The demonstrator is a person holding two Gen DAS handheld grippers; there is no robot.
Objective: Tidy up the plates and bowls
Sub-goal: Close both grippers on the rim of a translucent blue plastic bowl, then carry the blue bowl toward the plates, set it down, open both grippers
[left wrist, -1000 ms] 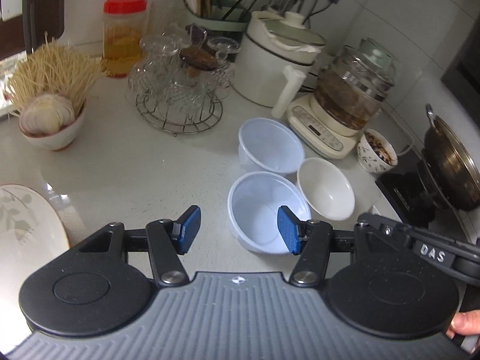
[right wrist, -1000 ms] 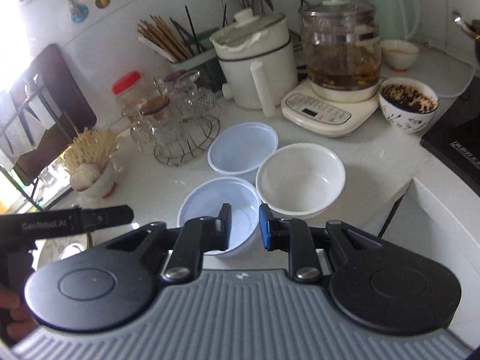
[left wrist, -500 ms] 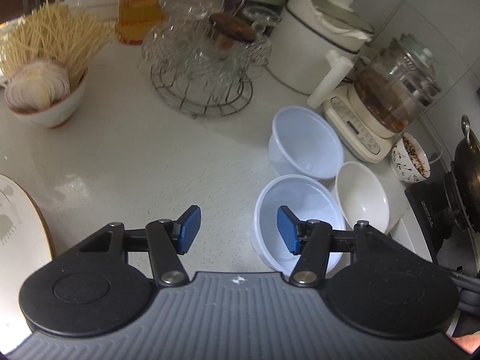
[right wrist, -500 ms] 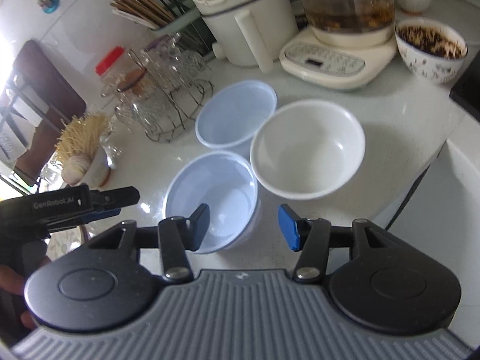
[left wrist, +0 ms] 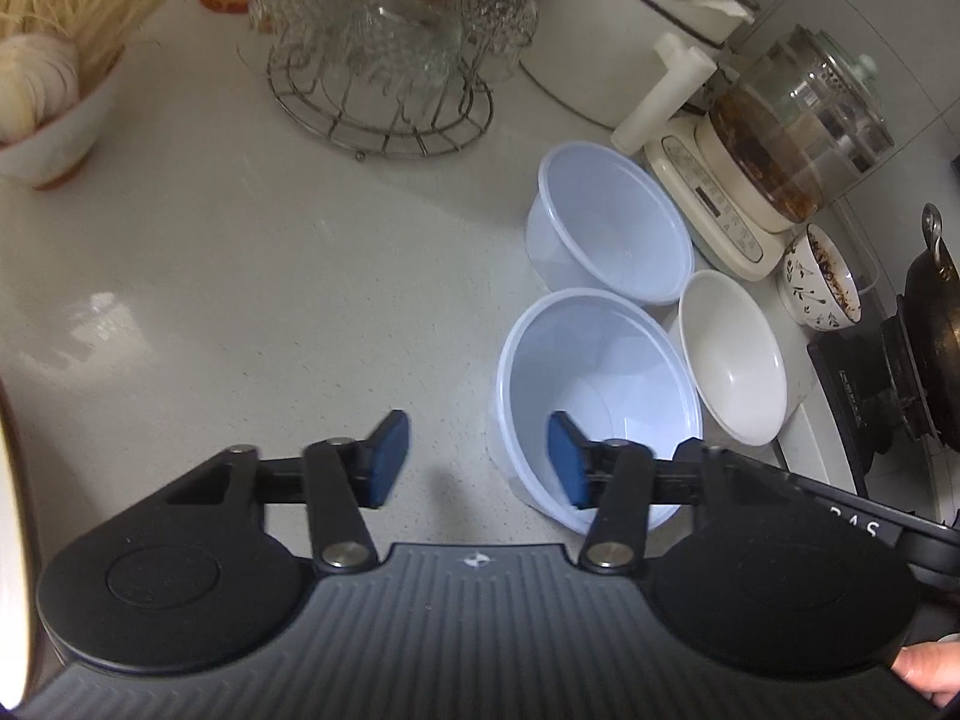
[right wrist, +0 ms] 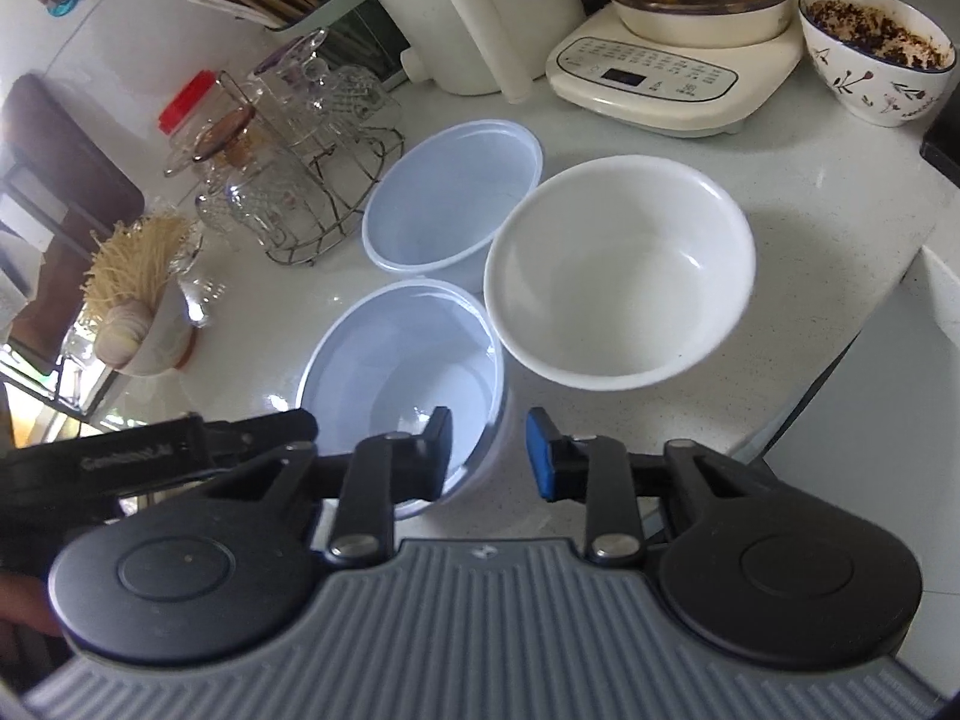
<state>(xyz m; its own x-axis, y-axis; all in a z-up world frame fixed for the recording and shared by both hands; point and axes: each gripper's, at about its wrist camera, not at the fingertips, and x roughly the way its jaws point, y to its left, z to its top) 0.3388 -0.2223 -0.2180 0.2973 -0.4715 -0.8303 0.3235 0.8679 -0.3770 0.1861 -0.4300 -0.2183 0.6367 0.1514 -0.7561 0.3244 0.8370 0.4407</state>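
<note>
Three bowls sit clustered on the pale counter [left wrist: 240, 276]: the near plastic bowl [left wrist: 600, 396], a far plastic bowl [left wrist: 606, 228] behind it, and a white ceramic bowl [right wrist: 618, 270] beside them. The rims appear to touch or nearly touch; I cannot confirm contact from either view.

Risks noted:
- Both of my grippers are working the same near plastic bowl from opposite walls. If one closes and lifts before the other, the light bowl is likely to tip or twist out.
- Thin plastic wall — a hard pinch could buckle it, and the bowl could spring free.
- Any sideways drag could knock the ceramic bowl, which stands close to the counter edge on that side.
- A patterned bowl with dark contents [right wrist: 879, 54] and a rack of glassware [left wrist: 384, 60] stand near; a wide swing would reach them.

Gripper findings:
- Left gripper [left wrist: 477, 459]: jaws closing, roughly half apart. One pad sits inside the near bowl, the other outside over bare counter; the wall is between them but not pressed.
- Right gripper [right wrist: 489, 450]: jaws closing, fairly narrow. They straddle the opposite rim — one pad inside, one outside. Whether the pads bear on the wall yet I cannot tell; a gap still shows.
</note>
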